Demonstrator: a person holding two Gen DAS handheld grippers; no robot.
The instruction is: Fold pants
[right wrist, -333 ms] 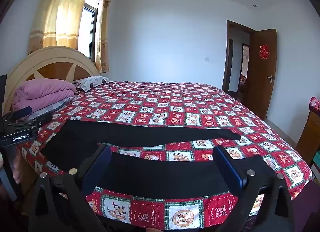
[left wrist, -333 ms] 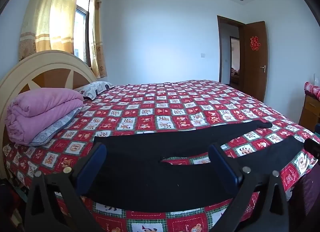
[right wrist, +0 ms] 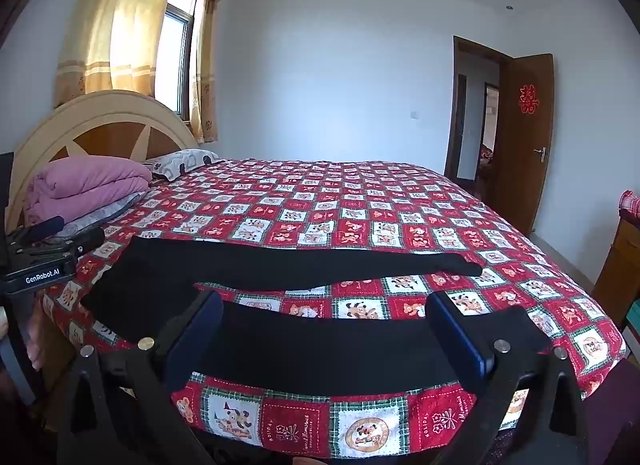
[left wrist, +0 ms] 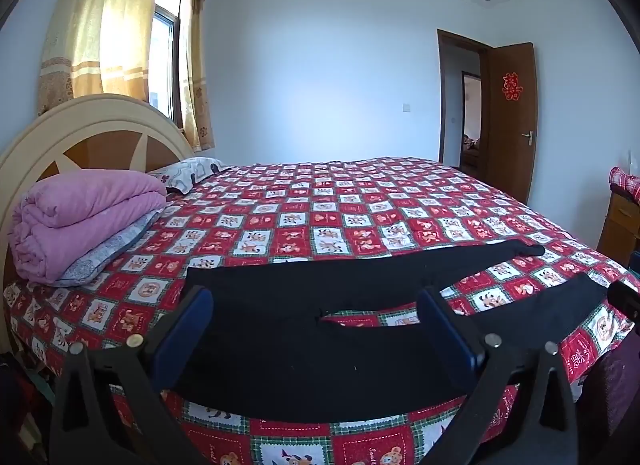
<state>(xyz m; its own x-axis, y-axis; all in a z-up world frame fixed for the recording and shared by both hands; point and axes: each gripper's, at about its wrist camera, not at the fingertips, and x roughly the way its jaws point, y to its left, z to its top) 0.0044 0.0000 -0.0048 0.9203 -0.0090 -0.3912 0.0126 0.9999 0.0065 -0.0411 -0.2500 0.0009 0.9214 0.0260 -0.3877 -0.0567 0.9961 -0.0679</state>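
Pants [left wrist: 304,341] lie flat along the bedspread's [left wrist: 304,201] near edge (legs toward 3 o'clock); left gripper [left wrist: 316,329] and right gripper [right wrist: 324,329] gape empty; bare quilt at 12.

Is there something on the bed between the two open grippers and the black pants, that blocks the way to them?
Nothing visible does. The pants lie flat on the bedspread right ahead of the left gripper and right gripper. The pink blanket lies aside by the headboard.

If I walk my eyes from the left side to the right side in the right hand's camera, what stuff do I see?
Left gripper → pink folded quilt → patterned pillow → black pants on the bed → open brown door → wooden cabinet.
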